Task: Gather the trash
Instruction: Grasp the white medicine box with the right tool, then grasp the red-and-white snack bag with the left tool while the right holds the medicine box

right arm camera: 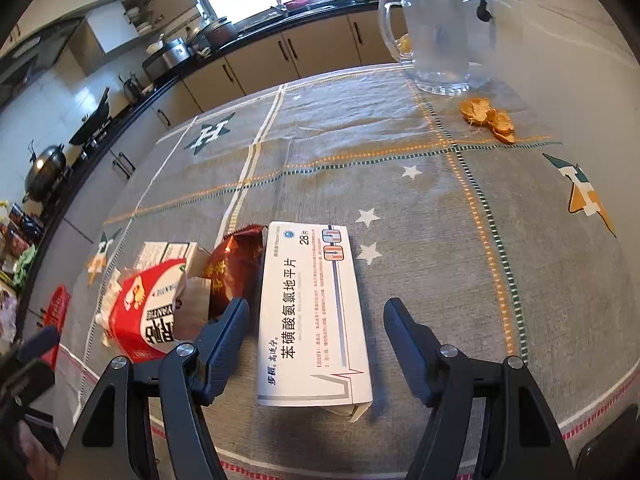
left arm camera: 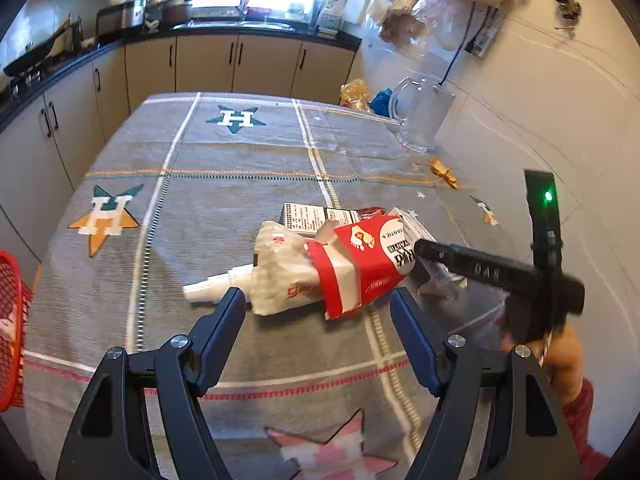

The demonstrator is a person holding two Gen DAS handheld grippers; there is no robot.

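A pile of trash lies on the grey tablecloth: a red and white carton, a crumpled white bag, a white spray bottle and a printed box. My left gripper is open just in front of the bag and carton, touching nothing. In the right wrist view my right gripper is open over a flat white medicine box, whose near half lies between the fingers with gaps on both sides. A dark red foil wrapper and the carton lie left of it.
A glass mug stands at the far right of the table with orange peel beside it. A red basket sits at the table's left edge. The right gripper's body shows beside the pile. Kitchen cabinets run behind.
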